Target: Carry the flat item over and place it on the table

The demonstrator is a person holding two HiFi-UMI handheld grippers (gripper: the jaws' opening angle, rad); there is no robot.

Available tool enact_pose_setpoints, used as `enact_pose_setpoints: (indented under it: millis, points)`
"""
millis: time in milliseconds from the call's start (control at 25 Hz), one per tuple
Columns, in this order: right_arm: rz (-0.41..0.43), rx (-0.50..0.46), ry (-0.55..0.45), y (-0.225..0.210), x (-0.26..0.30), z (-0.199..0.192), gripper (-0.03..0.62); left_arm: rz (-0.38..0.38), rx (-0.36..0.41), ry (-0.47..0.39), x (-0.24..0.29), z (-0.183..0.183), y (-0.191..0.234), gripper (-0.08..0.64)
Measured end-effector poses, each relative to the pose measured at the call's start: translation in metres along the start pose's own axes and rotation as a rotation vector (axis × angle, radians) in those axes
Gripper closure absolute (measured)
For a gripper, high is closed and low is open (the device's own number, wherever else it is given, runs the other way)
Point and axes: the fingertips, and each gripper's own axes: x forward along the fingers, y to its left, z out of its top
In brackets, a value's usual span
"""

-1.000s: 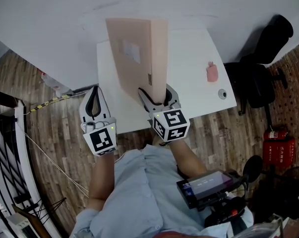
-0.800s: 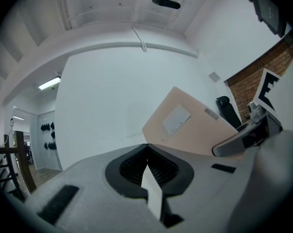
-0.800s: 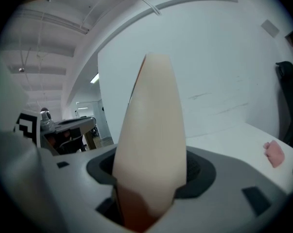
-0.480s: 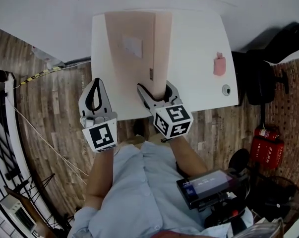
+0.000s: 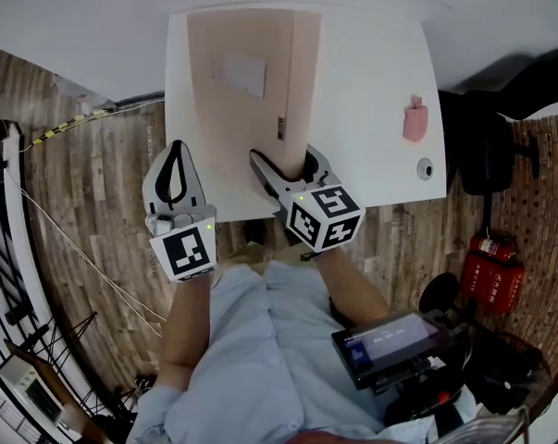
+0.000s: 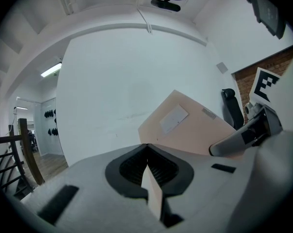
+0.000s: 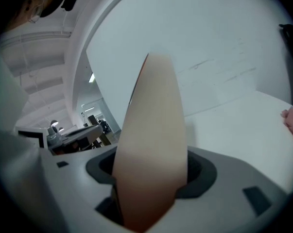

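The flat item is a pale pink cardboard box (image 5: 241, 81) with a white label, and it stands on edge over the white table (image 5: 371, 81). My right gripper (image 5: 286, 163) is shut on its near edge, one finger on each face. In the right gripper view the box (image 7: 151, 130) rises from between the jaws of that gripper (image 7: 151, 178). My left gripper (image 5: 175, 151) hangs shut and empty left of the box, over the wooden floor beside the table's front left corner. The left gripper view has the box (image 6: 190, 127) tilted to the right of that gripper (image 6: 147, 152).
A small pink object (image 5: 414, 120) and a round grey fitting (image 5: 425, 167) lie near the table's right edge. A black chair (image 5: 501, 128) stands beyond that edge, with a red fire extinguisher (image 5: 489, 280) on the floor. A white wall backs the table.
The person has come closer to the table, so the box now reaches across its left part. The right gripper has kept its hold on the box. The left gripper stays shut beside it.
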Motion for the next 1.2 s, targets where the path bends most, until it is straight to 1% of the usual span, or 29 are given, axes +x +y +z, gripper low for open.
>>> enact_pose_setpoints:
  millis: [240,400,480,640,760,880,1040,1200]
  points:
    - [0.033,0.033,0.05,-0.002,0.015,0.002,0.29,0.014,0.001,-0.001,0.01,-0.003,0.009,0.554]
    - [0.055,0.089,0.088,-0.009,0.025,0.001,0.288,0.028,-0.013,-0.003,0.02,-0.002,0.014,0.554]
    - [0.065,0.127,0.108,-0.023,0.033,0.001,0.287,0.029,-0.012,0.004,0.034,-0.004,0.01,0.554]
    - [0.092,0.202,0.155,-0.074,0.061,0.001,0.284,0.032,-0.022,0.059,0.086,-0.015,-0.014,0.554]
    - [0.111,0.25,0.189,-0.09,0.061,-0.009,0.281,0.028,-0.022,0.07,0.094,-0.022,-0.029,0.554]
    - [0.137,0.3,0.221,-0.089,0.059,-0.018,0.276,0.029,-0.013,0.057,0.088,-0.025,-0.03,0.554]
    - [0.179,0.35,0.265,-0.078,0.068,-0.018,0.27,0.047,-0.015,0.077,0.088,-0.021,-0.016,0.554]
    - [0.201,0.406,0.291,-0.073,0.074,-0.018,0.27,0.05,-0.016,0.104,0.089,-0.019,-0.007,0.554]
